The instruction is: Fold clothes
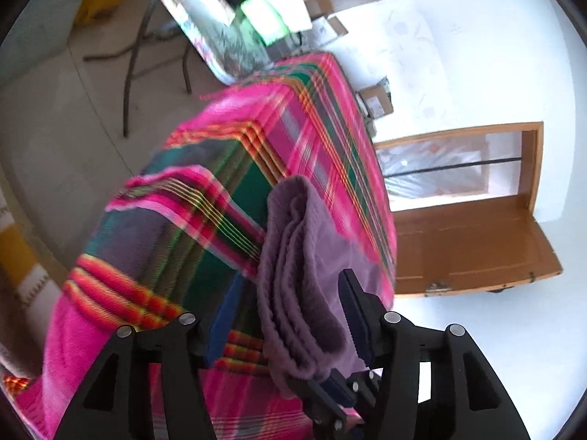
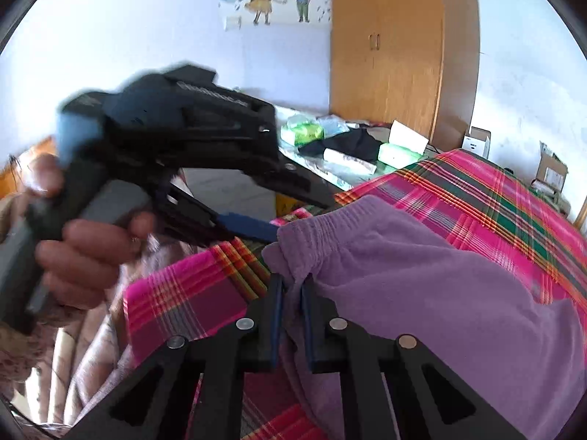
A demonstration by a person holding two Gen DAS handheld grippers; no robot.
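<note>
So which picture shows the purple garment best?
The right wrist view: the purple garment spreads wide over the plaid blanket, gathered waistband visible, pinched by the right gripper. The left wrist view shows only a bunched fold.

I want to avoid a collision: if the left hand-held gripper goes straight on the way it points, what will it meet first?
Probably the purple garment between its fingers, then the pink plaid blanket behind; depth is unclear.
</note>
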